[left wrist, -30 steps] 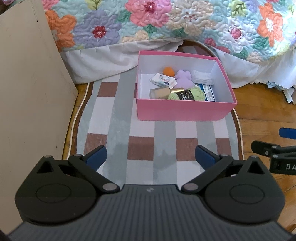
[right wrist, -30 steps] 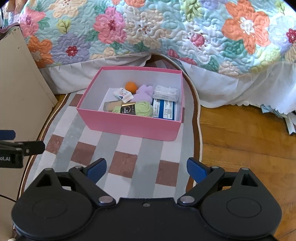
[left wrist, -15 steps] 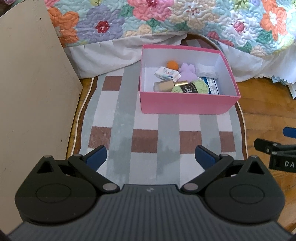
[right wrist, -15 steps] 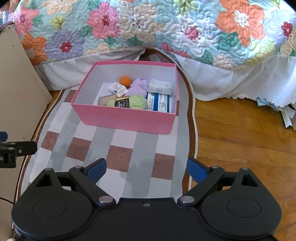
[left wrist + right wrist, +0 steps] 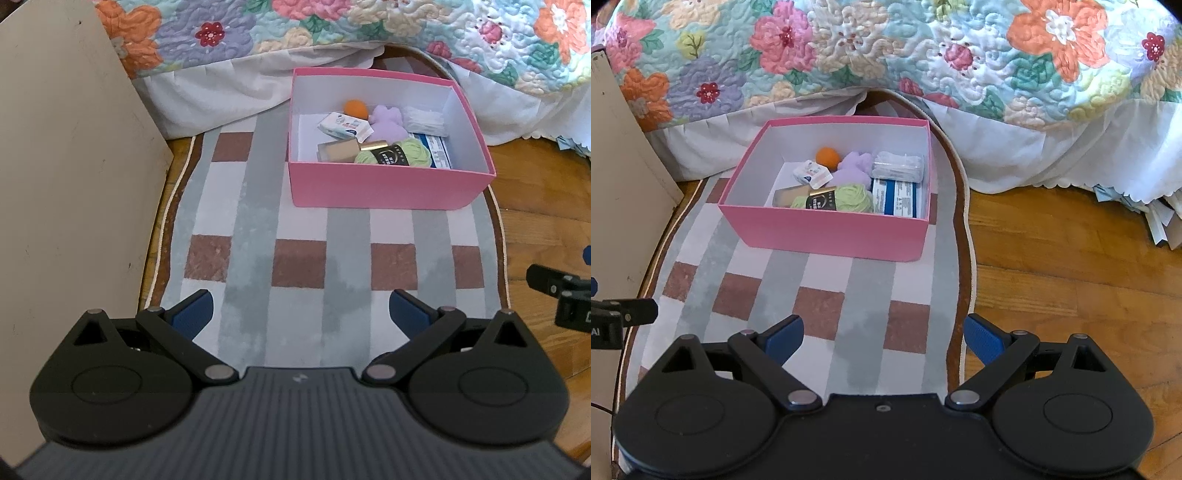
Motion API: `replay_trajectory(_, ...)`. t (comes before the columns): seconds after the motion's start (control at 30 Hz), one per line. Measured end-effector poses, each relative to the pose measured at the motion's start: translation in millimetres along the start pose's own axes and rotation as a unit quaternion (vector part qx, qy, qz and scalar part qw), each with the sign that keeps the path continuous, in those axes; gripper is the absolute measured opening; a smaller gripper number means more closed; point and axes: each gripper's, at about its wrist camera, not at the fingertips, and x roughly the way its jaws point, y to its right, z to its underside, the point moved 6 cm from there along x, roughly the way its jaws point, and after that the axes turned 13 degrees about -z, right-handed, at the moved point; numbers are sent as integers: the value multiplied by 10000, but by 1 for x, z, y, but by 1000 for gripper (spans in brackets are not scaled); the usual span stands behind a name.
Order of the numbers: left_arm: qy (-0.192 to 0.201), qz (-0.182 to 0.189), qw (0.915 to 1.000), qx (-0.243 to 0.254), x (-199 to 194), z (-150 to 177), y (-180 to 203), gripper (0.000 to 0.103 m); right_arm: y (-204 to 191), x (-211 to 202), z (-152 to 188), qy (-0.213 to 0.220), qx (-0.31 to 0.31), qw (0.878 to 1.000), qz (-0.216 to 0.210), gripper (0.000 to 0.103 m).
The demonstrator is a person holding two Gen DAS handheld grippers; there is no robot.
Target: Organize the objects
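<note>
- Both grippers, left gripper (image 5: 301, 308) and right gripper (image 5: 882, 334), hover with fingers spread and empty, farther back from the pink box (image 5: 376, 186) than before.
- Box sits on the checked rug (image 5: 303, 262), holding green yarn (image 5: 849, 197).
- Only the right view shows papers (image 5: 1156, 214) beneath the bedspread (image 5: 923, 55).

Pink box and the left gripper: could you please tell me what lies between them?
Only bare checked rug lies between the open left gripper and the pink box, shown in the left wrist view.

The left gripper (image 5: 301, 308) and right gripper (image 5: 882, 334) both hover level, jaws spread wide, holding nothing.
</note>
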Motion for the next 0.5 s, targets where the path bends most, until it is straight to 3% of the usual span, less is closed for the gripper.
replay_trajectory(0.33,89,39,9998,-145,-7,-2,-3,103,2,4,3,-81,64,9999,8,96)
replay_trajectory(0.5,-57,-17,9995,-302,-1,-1,-7,103,2,1,3,-16,107,9999,81,96)
